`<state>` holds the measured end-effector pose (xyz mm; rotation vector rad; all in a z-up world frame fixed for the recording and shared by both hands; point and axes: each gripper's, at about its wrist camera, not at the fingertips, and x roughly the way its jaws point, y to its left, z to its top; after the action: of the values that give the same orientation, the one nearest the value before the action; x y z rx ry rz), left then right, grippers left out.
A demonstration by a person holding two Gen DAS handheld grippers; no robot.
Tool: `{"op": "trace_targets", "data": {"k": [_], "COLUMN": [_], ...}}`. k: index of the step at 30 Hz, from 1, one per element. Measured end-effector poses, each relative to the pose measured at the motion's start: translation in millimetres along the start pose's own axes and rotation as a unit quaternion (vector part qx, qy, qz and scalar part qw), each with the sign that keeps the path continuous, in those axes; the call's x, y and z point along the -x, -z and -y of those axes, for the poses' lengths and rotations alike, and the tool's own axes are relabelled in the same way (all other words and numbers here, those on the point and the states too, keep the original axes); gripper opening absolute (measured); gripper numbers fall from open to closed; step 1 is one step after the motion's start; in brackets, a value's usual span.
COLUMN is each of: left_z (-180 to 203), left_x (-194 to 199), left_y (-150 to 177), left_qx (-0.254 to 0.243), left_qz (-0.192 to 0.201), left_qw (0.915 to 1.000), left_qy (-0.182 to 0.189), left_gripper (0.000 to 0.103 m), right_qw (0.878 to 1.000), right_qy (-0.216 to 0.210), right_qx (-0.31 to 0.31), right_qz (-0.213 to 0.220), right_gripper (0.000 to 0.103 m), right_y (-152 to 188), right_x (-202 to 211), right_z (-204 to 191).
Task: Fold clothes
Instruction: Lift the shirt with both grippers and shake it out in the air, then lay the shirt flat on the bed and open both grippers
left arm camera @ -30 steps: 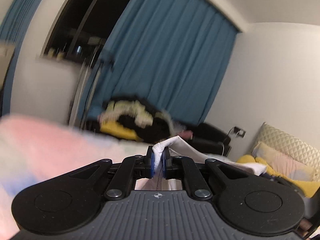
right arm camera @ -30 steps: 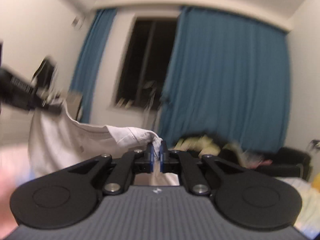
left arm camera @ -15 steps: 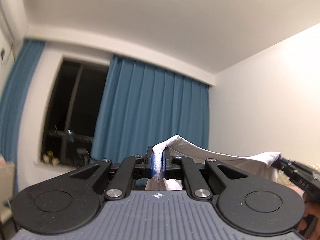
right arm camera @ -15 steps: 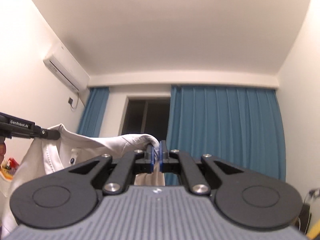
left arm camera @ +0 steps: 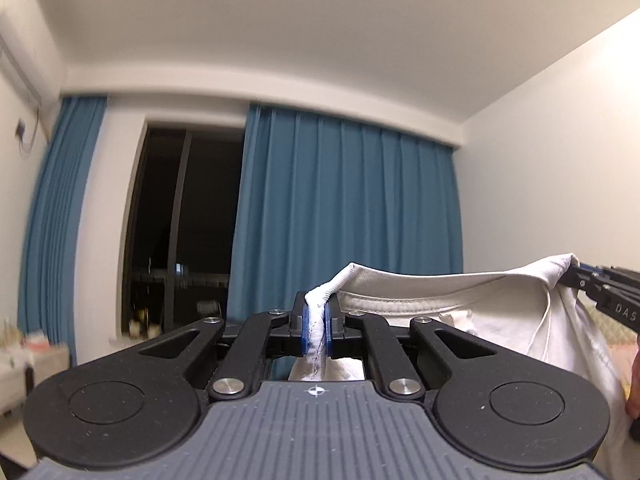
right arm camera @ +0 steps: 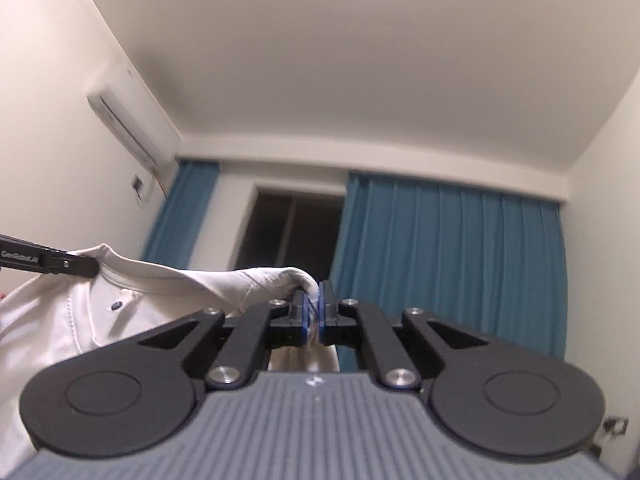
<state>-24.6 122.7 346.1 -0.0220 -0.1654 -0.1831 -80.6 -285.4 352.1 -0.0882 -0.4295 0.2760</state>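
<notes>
Behind, blue curtains (left arm camera: 344,216) flanked a dark window (left arm camera: 180,232). You held the white shirt (left arm camera: 480,320) stretched in the air between both grippers: your left gripper (left arm camera: 316,320) pinched one shoulder, your right gripper (right arm camera: 315,314) clamped the other.

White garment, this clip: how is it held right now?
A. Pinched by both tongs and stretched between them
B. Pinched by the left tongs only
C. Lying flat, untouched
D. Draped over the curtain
A: the left tongs are shut on one bunched edge of the white garment, and the right tongs are shut on another edge, with the cloth spanning between them in the air.
</notes>
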Motion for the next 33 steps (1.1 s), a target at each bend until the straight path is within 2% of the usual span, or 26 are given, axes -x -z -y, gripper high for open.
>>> {"op": "trace_targets", "data": {"k": [3,8,13,17,20,22,24,26,28,29,30,31,32,33], "left_z": [-2.1,2.2,2.9,0.0,-13.6,-25.8,-35.0,-43.6,-46.3,-47.2,-47.9,-48.5,-48.6,-45.9], "left_x": [-56.2,-164.1,-286.2,-357.7,-382.5,-395.1,-408.0,-410.1,-409.3,-411.3,-413.0,-413.5,-406.5,-396.8], "left_y": [54.6,172.1,290.0,384.7,451.2,481.9,501.8,514.2,520.3,524.7,524.0,522.0,512.4,500.4], "left_qx": [0.016,0.038,0.052,0.054,0.064,0.075,0.075,0.079,0.072,0.069,0.066,0.063,0.064,0.058], "left_qz": [-0.033,-0.076,-0.162,-0.242,-0.303,-0.332,-0.357,-0.362,-0.357,-0.361,-0.364,-0.367,-0.364,-0.35], "left_qw": [0.9993,0.9962,0.9846,0.9668,0.9485,0.9378,0.9288,0.9263,0.9292,0.9281,0.9273,0.9267,0.9285,0.9345], "left_qy": [-0.002,-0.019,-0.041,-0.059,-0.067,-0.068,-0.068,-0.067,-0.063,-0.061,-0.055,-0.049,-0.04,-0.034], "left_gripper": [0.009,0.009,0.009,0.009,0.01,0.012,0.014,0.013,0.015,0.02,0.035,0.049,0.072,0.078], "right_qw": [0.999,0.994,0.982,0.961,0.937,0.919,0.906,0.895,0.886,0.883,0.88,0.878,0.876,0.874], "right_qy": [0.016,0.059,0.074,0.073,0.064,0.057,0.057,0.055,0.056,0.057,0.06,0.065,0.072,0.078], "right_qx": [-0.018,-0.038,-0.058,-0.076,-0.11,-0.156,-0.172,-0.171,-0.172,-0.171,-0.167,-0.161,-0.156,-0.157], "right_qz": [-0.035,-0.078,-0.164,-0.256,-0.325,-0.357,-0.383,-0.408,-0.427,-0.434,-0.44,-0.445,-0.45,-0.453], "right_gripper": [0.005,0.006,0.006,0.006,0.006,0.006,0.006,0.006,0.007,0.01,0.013,0.021,0.037,0.045], "right_y": [72.4,207.0,351.9,470.0,549.5,592.5,628.4,650.6,661.8,664.9,666.3,664.7,663.0,660.0], "right_x": [-30.9,-92.4,-182.8,-240.1,-268.2,-274.4,-272.1,-273.6,-280.2,-283.8,-287.1,-289.9,-290.6,-287.9], "right_z": [-2.9,4.1,22.3,38.7,48.8,57.7,58.9,53.3,47.9,44.6,42.8,41.9,41.6,42.8]}}
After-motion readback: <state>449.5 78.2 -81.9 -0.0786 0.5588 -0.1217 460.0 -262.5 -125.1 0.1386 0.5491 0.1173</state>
